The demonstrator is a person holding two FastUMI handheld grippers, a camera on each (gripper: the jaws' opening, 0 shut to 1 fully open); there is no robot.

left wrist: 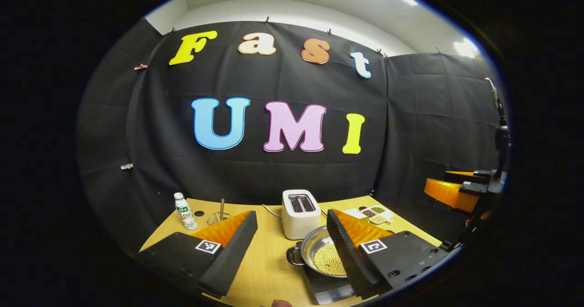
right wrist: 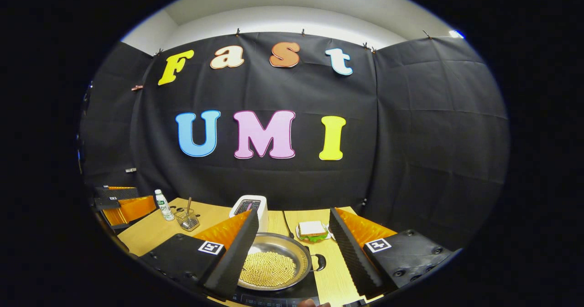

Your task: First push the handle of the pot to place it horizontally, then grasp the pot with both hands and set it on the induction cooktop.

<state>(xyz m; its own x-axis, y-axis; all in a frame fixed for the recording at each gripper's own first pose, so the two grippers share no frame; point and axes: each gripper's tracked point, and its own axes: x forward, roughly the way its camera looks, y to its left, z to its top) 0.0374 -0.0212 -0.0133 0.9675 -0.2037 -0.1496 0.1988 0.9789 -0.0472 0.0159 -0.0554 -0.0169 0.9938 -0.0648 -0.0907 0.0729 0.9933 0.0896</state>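
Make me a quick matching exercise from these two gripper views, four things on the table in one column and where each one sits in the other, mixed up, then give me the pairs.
Things:
1. pot
2. toaster
3. bottle
4. sandwich

Places:
A. on a small plate, right of the pot's handle in the right gripper view
B. on the dark induction cooktop, holding yellow beans
C. near the table's back left corner, beside a wire basket
D. behind the pot, towards the wall

Pairs: 1-B, 2-D, 3-C, 4-A

the pot (left wrist: 319,254) of beans sits on the induction cooktop (left wrist: 326,286), left gripper (left wrist: 292,252) spread wide above.
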